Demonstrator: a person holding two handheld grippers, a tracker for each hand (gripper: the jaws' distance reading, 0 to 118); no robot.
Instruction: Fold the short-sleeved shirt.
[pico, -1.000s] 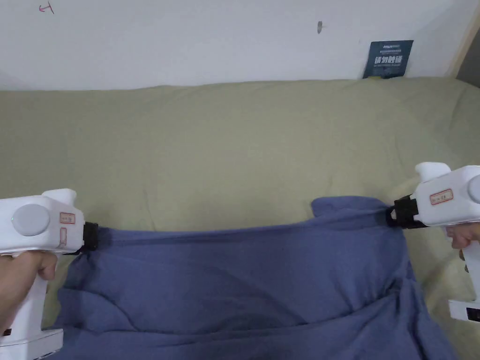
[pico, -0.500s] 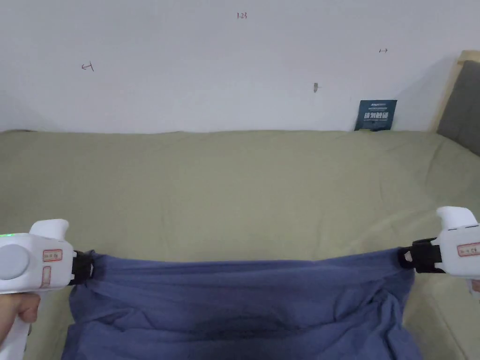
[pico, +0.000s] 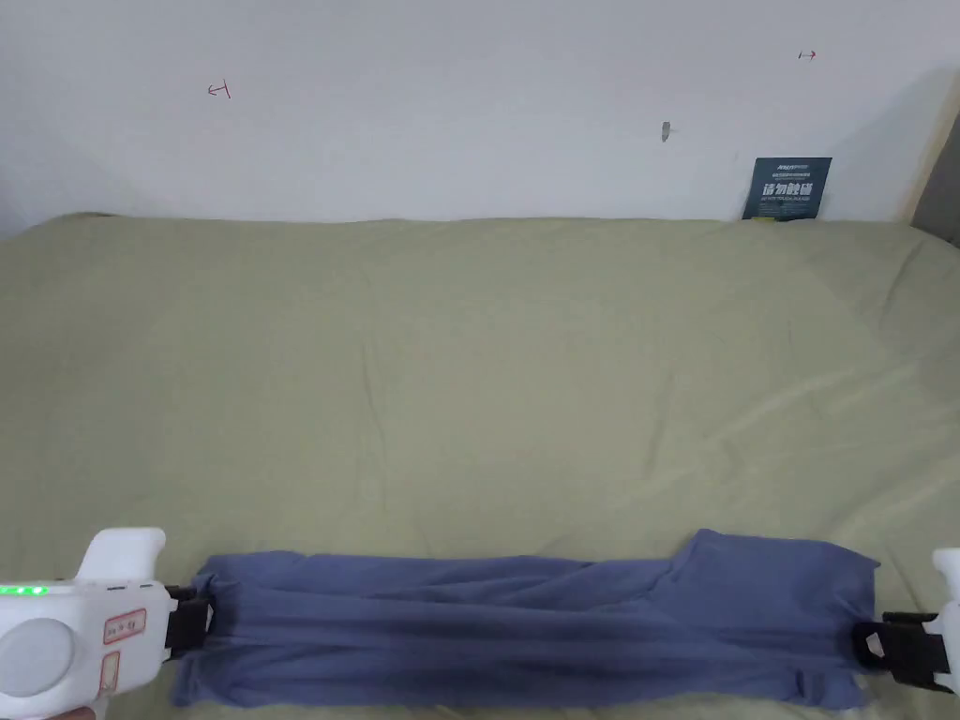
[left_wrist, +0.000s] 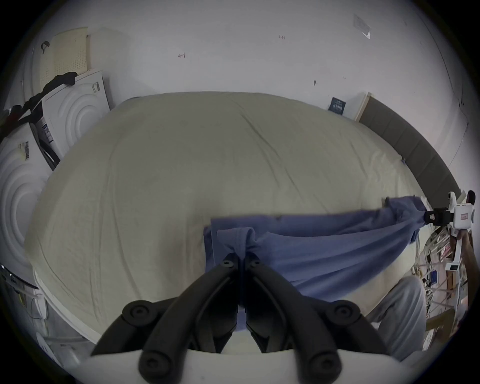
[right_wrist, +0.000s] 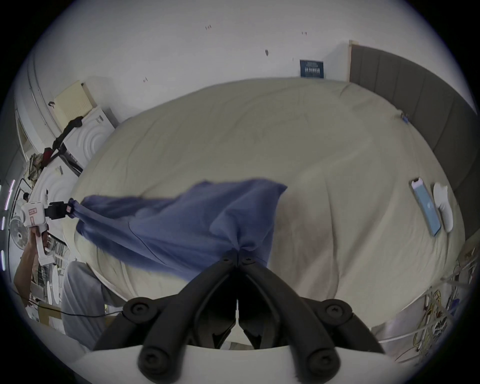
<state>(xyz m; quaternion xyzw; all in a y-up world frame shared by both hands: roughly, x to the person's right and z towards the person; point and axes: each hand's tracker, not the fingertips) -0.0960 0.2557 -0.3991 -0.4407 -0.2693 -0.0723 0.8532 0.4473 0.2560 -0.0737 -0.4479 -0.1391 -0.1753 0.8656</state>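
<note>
Blue cotton short-sleeved shirt (pico: 525, 628) stretched taut over near edge of olive bed sheet (pico: 487, 375); left gripper (pico: 192, 621) and right gripper (pico: 877, 647) each clamped shut on an end, likely to flatten it before folding.

Shirt (pico: 525, 619) spans between left gripper (pico: 202, 614) and right gripper (pico: 867, 647), over the near edge of the bed (pico: 487, 375), wall (pico: 469, 103) beyond both grippers, sign (pico: 790, 187) far ahead near right gripper's side, phone (right_wrist: 426, 207) on bed right of right gripper.
</note>
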